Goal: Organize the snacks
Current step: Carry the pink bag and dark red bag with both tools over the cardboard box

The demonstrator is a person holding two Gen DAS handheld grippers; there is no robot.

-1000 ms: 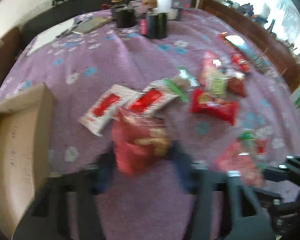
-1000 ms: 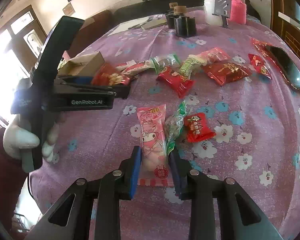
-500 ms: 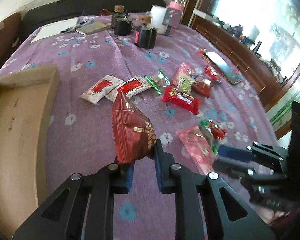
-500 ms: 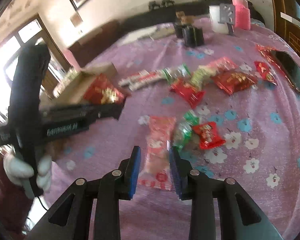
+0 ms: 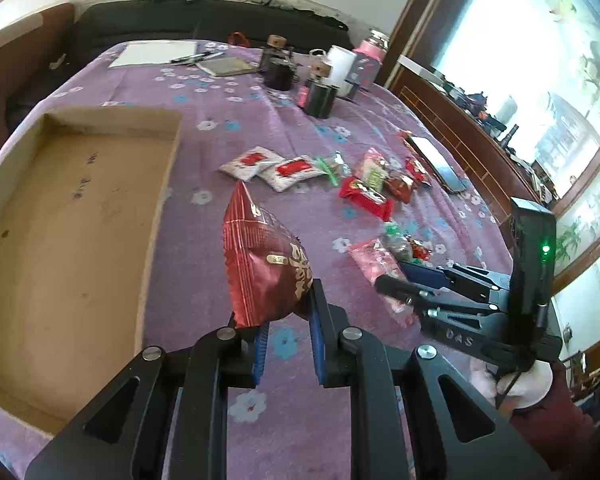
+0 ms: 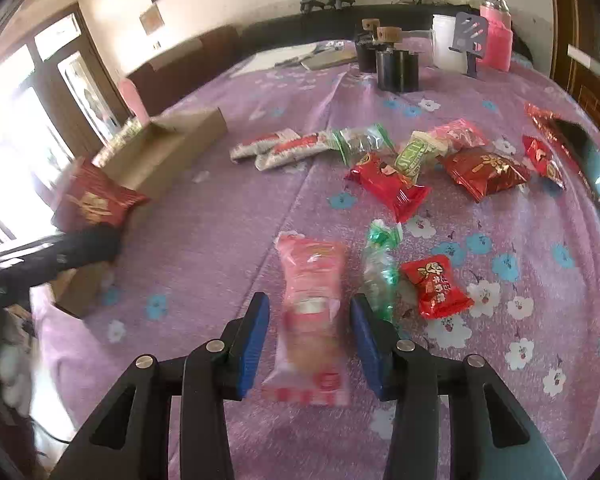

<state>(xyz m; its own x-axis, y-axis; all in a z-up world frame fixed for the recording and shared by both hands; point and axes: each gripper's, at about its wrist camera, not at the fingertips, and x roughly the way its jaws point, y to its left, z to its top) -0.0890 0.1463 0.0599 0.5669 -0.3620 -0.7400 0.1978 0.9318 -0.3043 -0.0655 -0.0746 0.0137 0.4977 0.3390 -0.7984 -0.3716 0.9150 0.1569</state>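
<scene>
A dark red snack packet (image 5: pixel 264 264) stands upright with my left gripper (image 5: pixel 288 320) shut on its lower end, held above the purple cloth just right of the open cardboard box (image 5: pixel 156 200). In the right wrist view that packet (image 6: pixel 96 200) hangs at the left, in front of the box (image 6: pixel 172 140). A pink packet (image 6: pixel 312 300), blurred, lies between the jaws of my right gripper (image 6: pixel 310 320), and a gap shows at each pad. From the left wrist view the right gripper (image 5: pixel 388 276) straddles the pink packet (image 5: pixel 370 258) on the cloth.
Several loose snacks lie mid-table: two white-and-red packets (image 6: pixel 280 148), a red packet (image 6: pixel 388 188), a green-wrapped sweet (image 6: pixel 380 264) and a small red packet (image 6: pixel 434 286) beside my right fingers. A phone (image 6: pixel 588 160) lies at the right. Black cups (image 6: pixel 398 68) and a pink bottle (image 6: pixel 496 36) stand at the back.
My left gripper has lifted the dark red packet off the cloth and carried it left, next to the box. The right gripper stays over the pink packet, with its pads now standing wider.
</scene>
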